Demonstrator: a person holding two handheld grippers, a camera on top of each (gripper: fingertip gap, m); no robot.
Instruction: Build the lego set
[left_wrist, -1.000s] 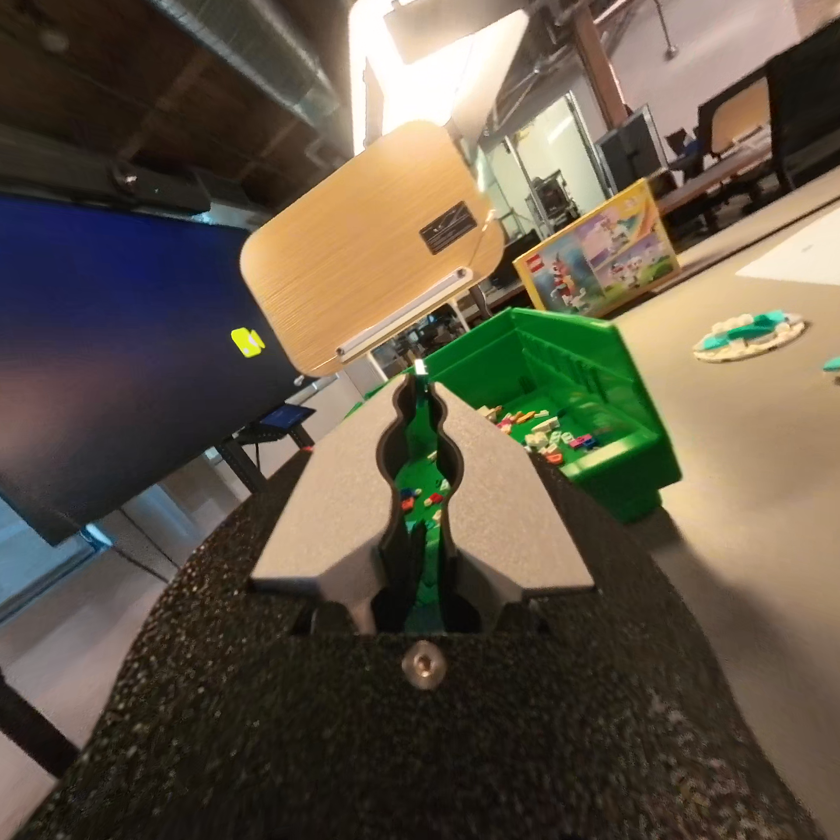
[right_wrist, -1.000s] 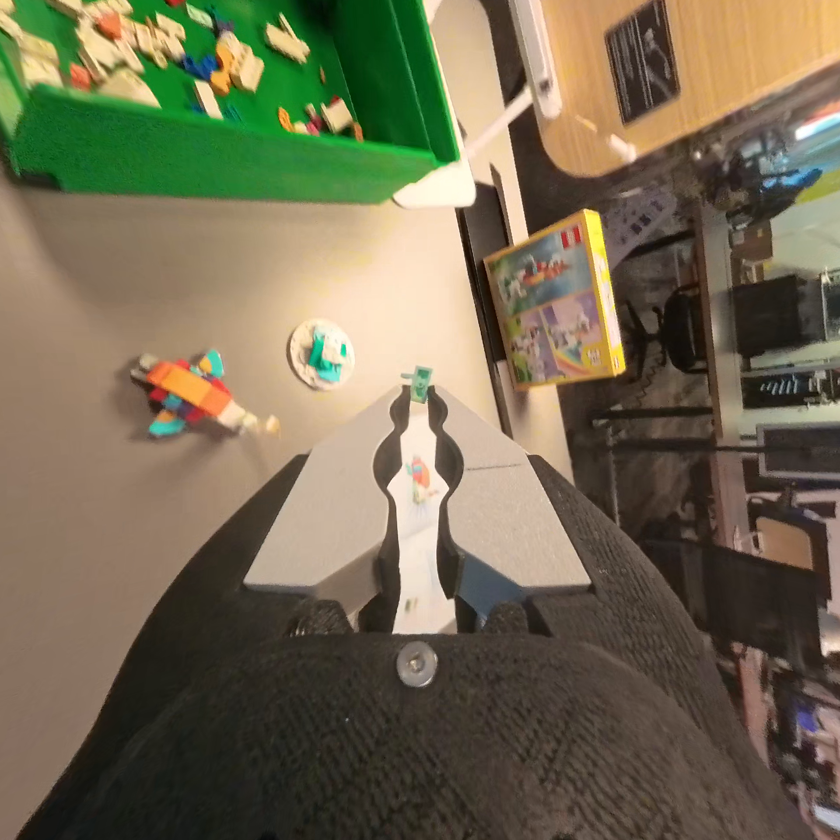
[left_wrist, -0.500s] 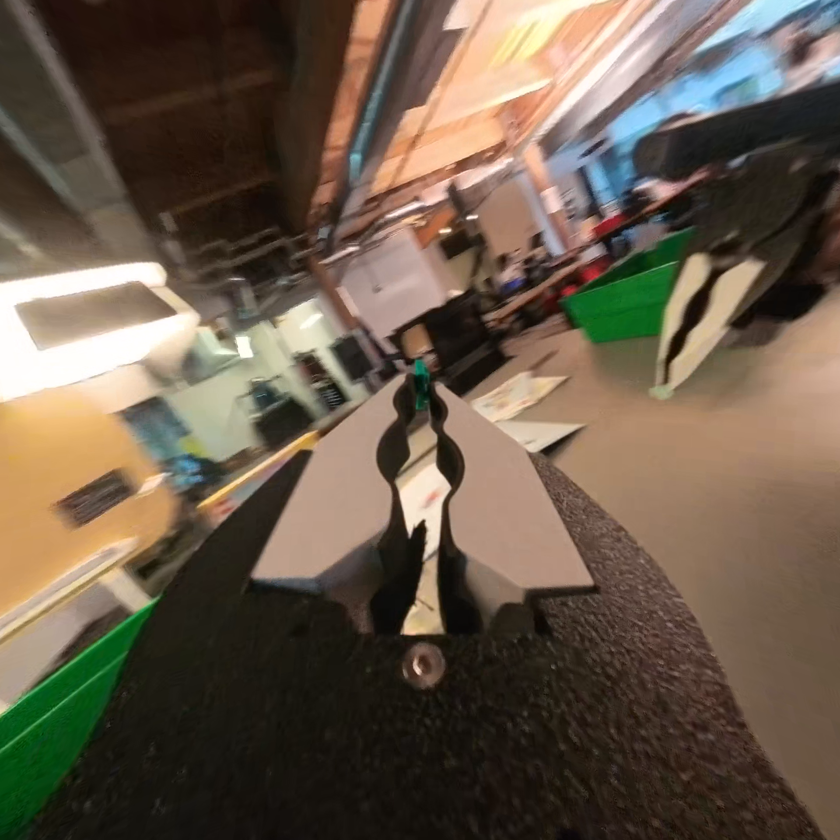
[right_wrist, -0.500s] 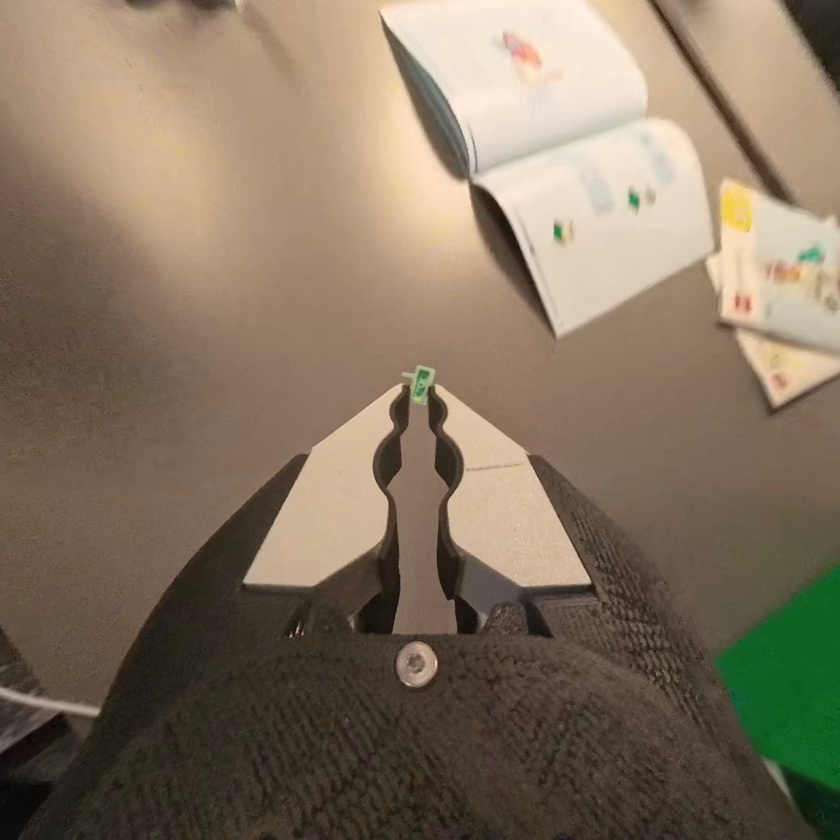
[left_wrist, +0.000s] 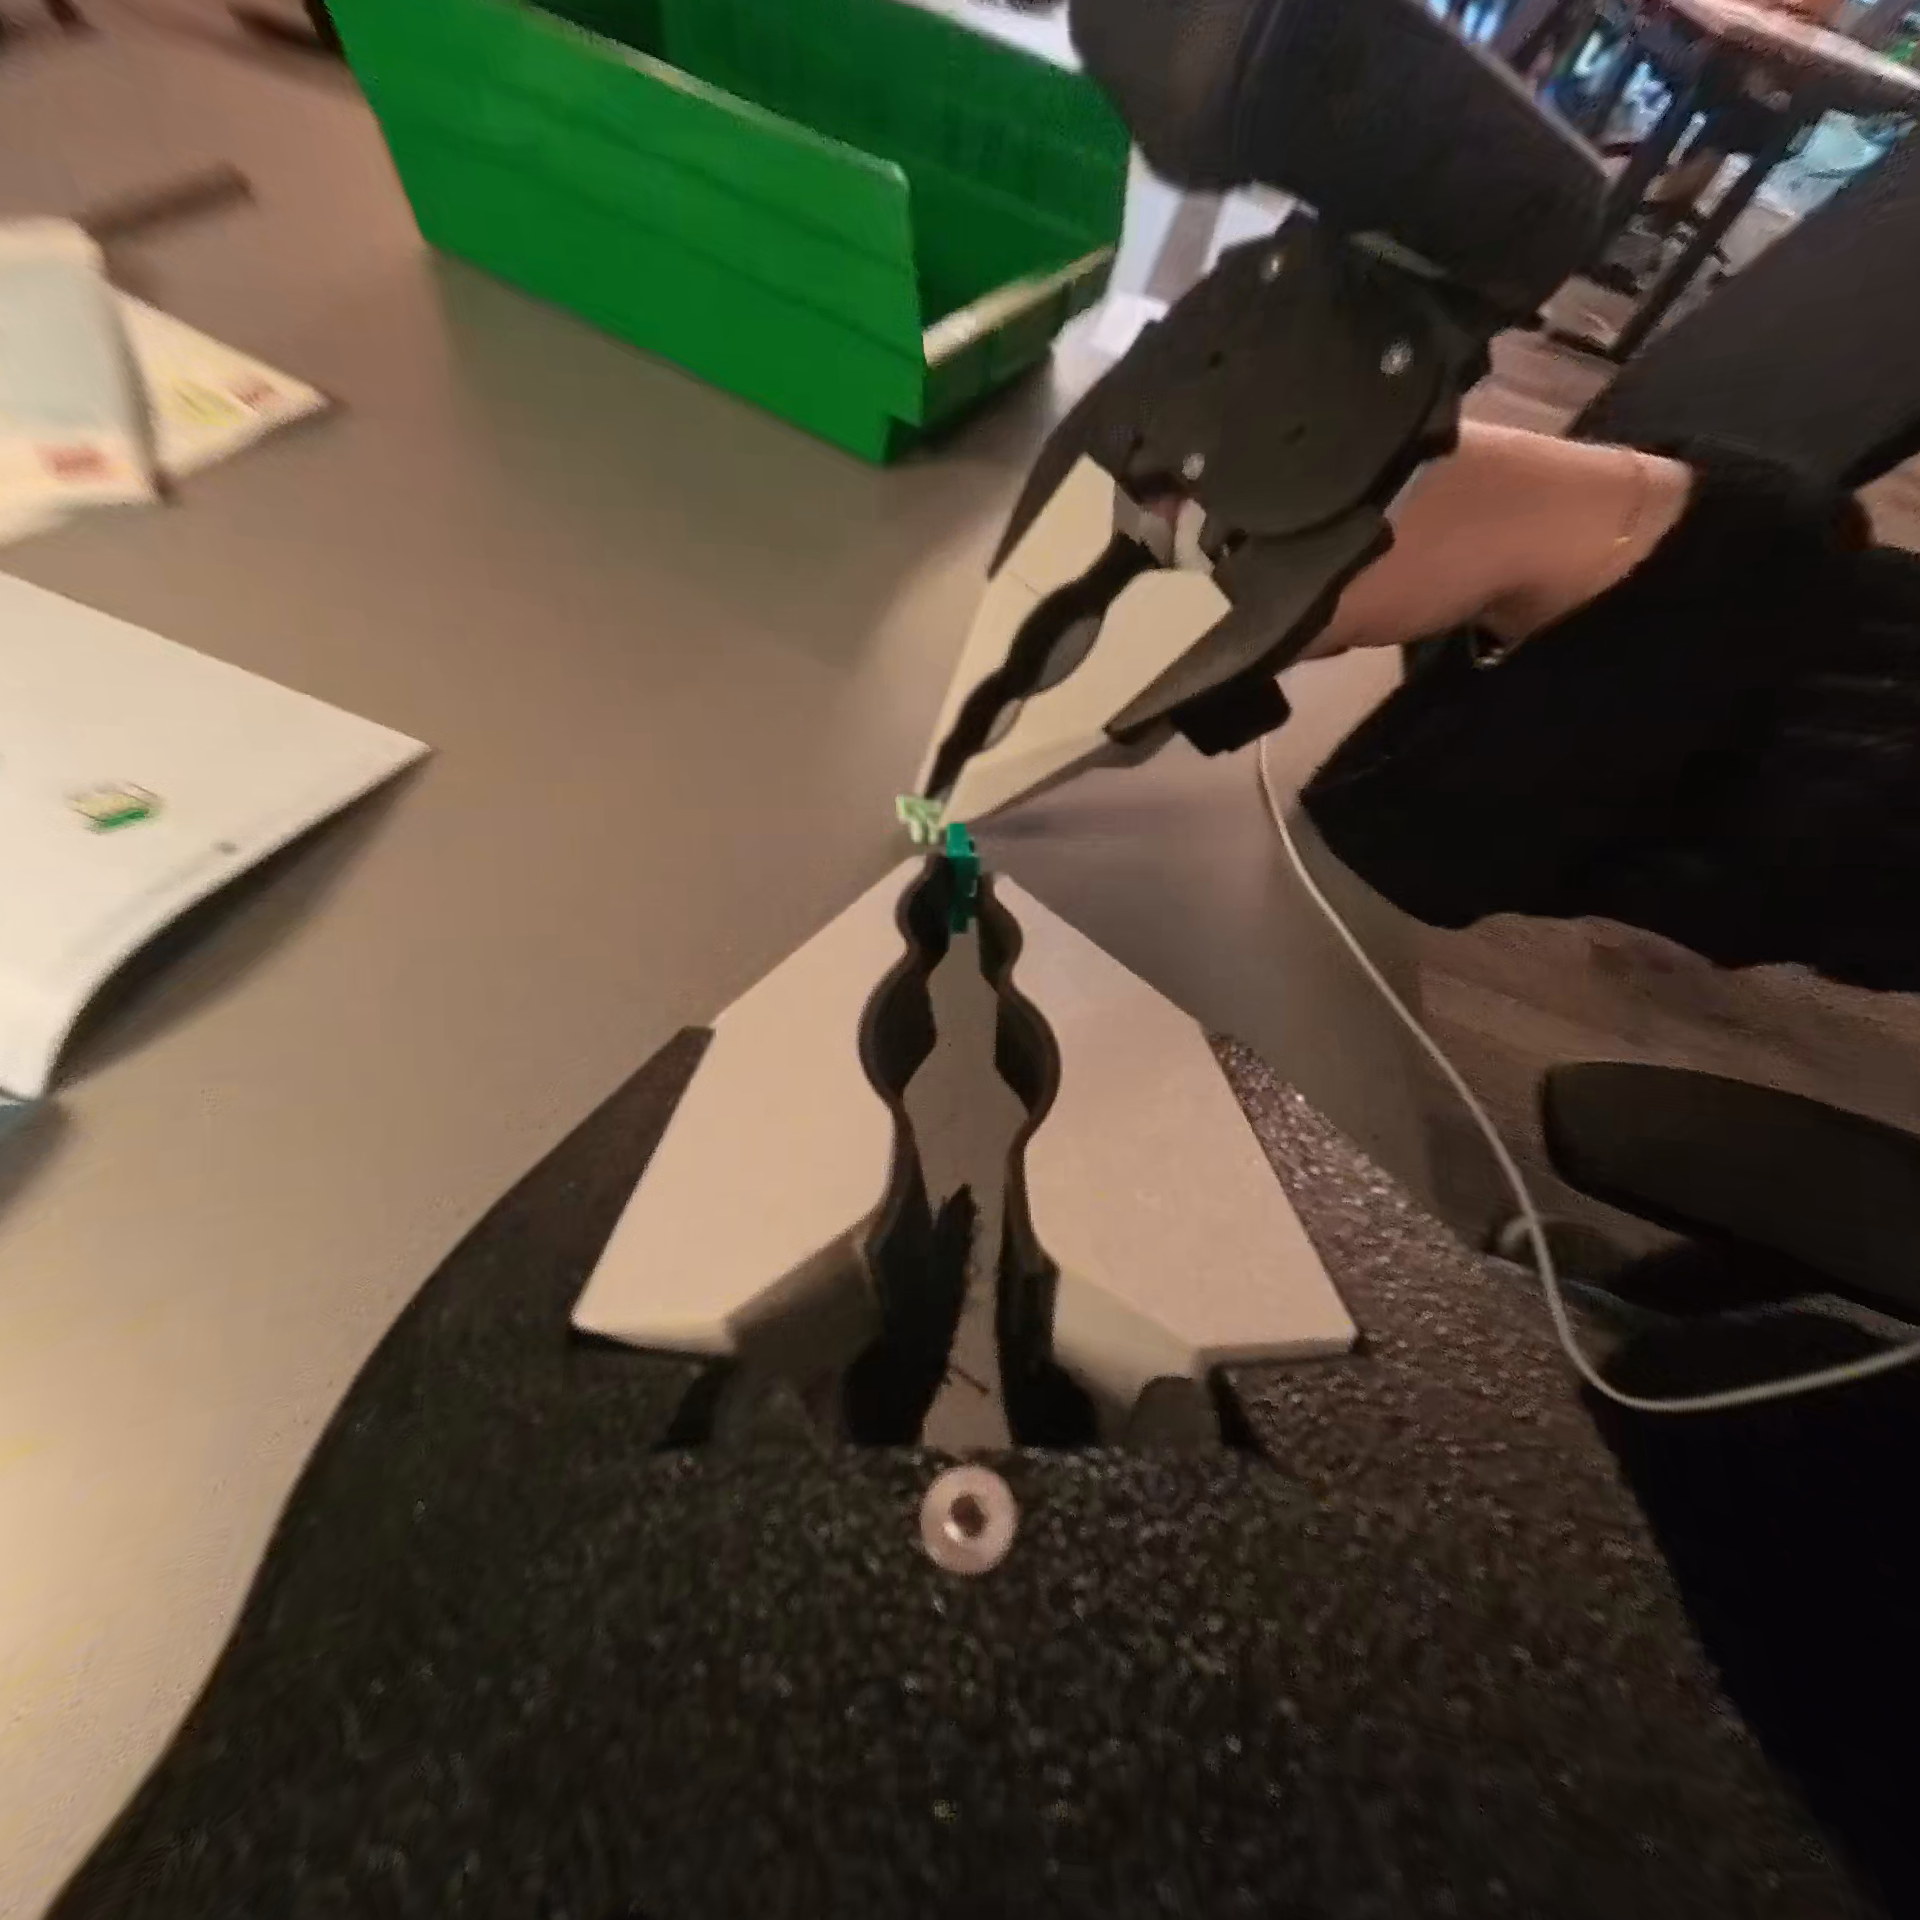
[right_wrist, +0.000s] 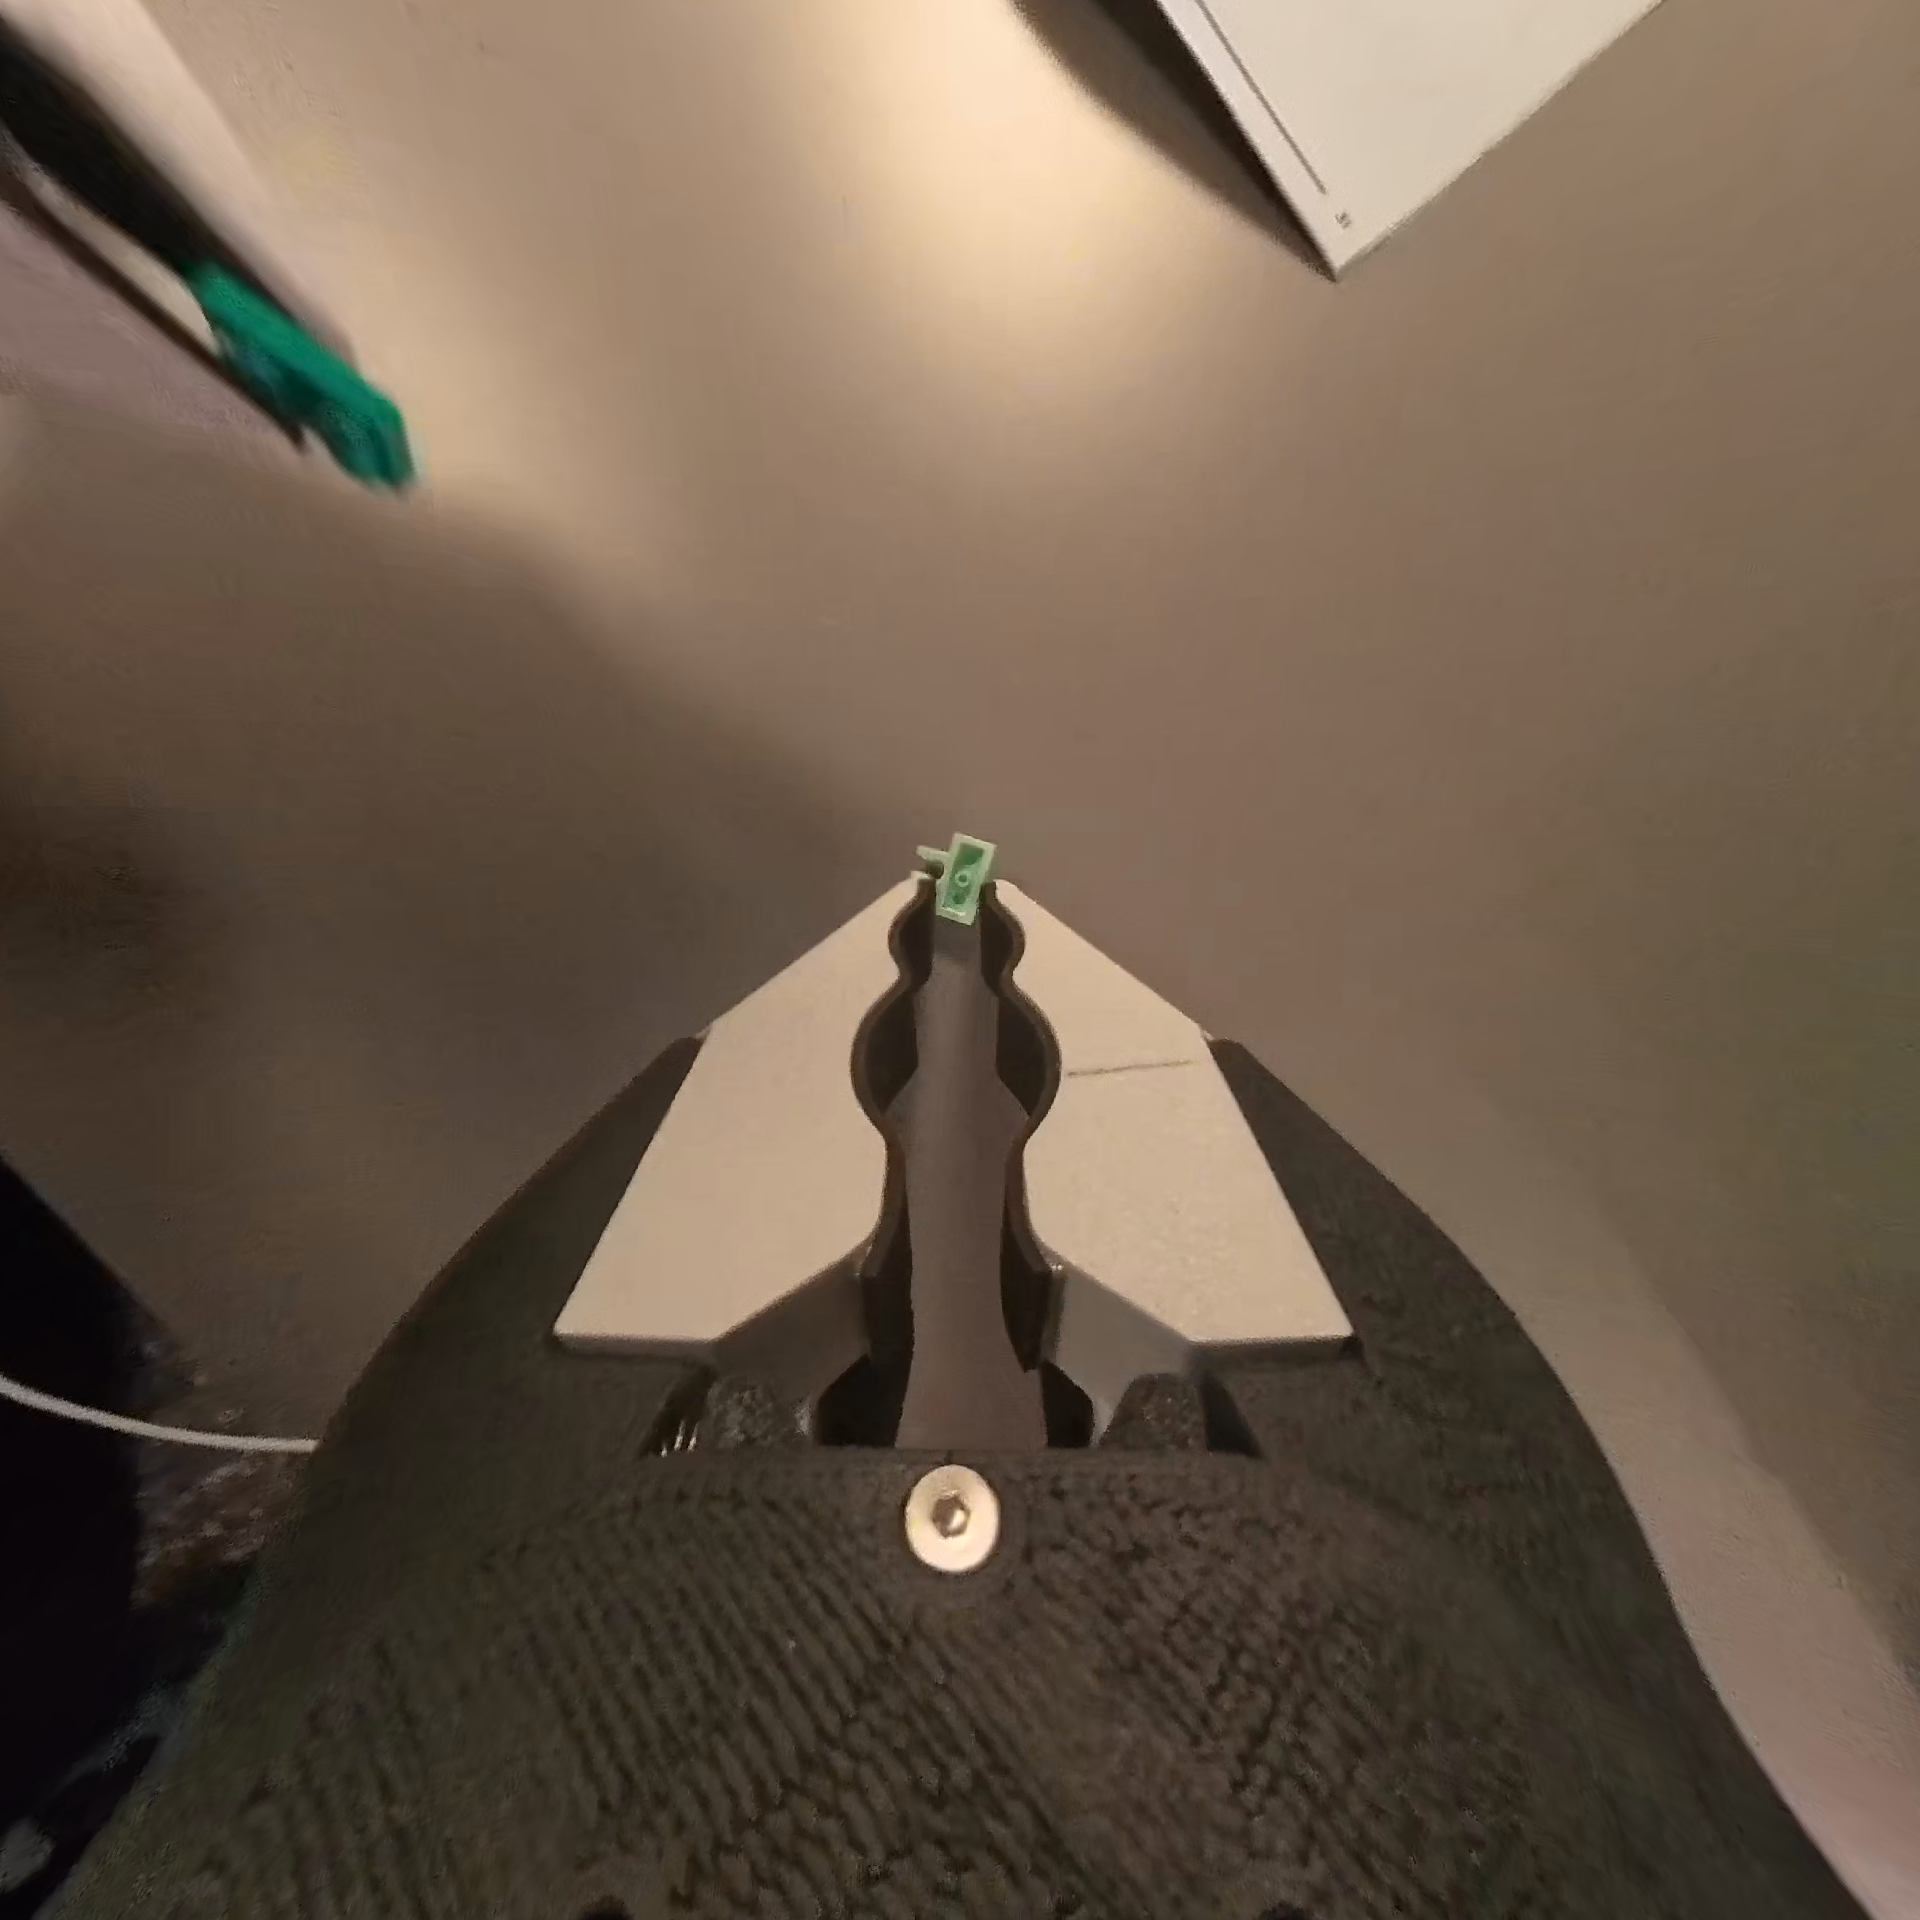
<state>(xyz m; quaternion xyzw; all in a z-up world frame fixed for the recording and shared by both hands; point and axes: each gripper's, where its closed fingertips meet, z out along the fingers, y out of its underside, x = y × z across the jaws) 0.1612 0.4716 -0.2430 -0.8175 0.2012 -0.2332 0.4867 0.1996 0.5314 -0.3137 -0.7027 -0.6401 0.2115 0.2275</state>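
Your left gripper (left_wrist: 956, 883) is clamped on a small dark teal plastic brick (left_wrist: 958, 871), your right gripper (right_wrist: 961, 883) on a small light green plastic plate (right_wrist: 962, 879), tips nearly touching above the grey table (left_wrist: 582, 582).

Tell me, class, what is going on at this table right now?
A person holds a claw in each hand above the grey table. The left claw pinches a small dark-green Lego piece; the right claw pinches a small light-green Lego piece. The two tips are nearly meeting, apparently to join the pieces. A green plastic bin and an open white instruction booklet lie nearby.
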